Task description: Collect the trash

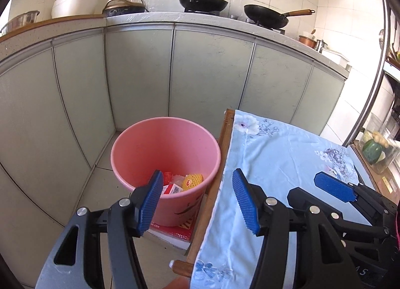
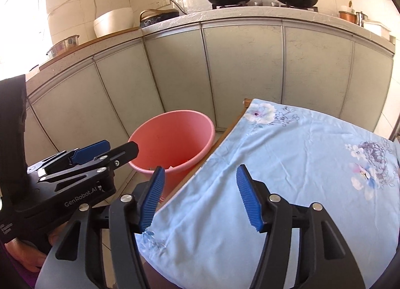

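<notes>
2 grippers hang over the table edge, both with jaws spread wide and nothing between the pads. The left gripper (image 1: 197,201) sits nearest the pink bucket (image 1: 140,149), which stands on the floor just beside the table's left edge, ahead of and below its fingers. The right gripper (image 2: 200,199) hovers over the blue floral tablecloth (image 2: 287,164), which shows no litter. Collected trash lies in the bucket's bottom: a yellow foam fruit net (image 1: 192,181) with a red sticker, and a red-and-white carton (image 1: 172,188) carrying a barcode; its wording is too small to read. "GenRobot.AI" is printed on the left gripper's body. Judging by the bare cloth, collecting looks nearly finished.
</notes>
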A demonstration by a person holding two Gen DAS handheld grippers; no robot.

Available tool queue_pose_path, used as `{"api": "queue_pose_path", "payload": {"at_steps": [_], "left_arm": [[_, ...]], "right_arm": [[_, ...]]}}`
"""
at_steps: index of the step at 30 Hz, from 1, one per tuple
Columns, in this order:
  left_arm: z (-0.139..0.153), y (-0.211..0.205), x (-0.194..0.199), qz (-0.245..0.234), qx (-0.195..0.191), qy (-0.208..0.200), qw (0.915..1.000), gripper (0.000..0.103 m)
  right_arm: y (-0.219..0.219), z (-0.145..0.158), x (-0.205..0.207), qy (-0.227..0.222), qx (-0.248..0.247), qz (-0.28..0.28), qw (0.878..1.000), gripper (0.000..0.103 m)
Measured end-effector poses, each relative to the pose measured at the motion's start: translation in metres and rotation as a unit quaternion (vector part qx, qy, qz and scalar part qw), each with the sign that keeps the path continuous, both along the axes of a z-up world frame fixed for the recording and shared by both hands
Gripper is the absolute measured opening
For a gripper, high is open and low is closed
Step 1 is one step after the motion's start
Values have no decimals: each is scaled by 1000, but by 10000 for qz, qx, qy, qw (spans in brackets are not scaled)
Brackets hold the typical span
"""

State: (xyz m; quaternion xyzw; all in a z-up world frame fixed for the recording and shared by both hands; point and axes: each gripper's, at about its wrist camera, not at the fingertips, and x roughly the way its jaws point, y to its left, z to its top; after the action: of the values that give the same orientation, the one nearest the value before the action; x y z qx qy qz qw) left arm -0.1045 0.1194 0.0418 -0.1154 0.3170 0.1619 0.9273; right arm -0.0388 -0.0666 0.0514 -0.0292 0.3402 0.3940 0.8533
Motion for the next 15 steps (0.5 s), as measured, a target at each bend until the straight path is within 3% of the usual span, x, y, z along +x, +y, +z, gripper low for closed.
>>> {"api": "queue_pose_path", "payload": {"at_steps": [15], "left_arm": [[-6,-35,-18,-131,69,24,9999,52]], "right_arm": [[-27,-7,-12,-36,27,-336,9994,60]]}}
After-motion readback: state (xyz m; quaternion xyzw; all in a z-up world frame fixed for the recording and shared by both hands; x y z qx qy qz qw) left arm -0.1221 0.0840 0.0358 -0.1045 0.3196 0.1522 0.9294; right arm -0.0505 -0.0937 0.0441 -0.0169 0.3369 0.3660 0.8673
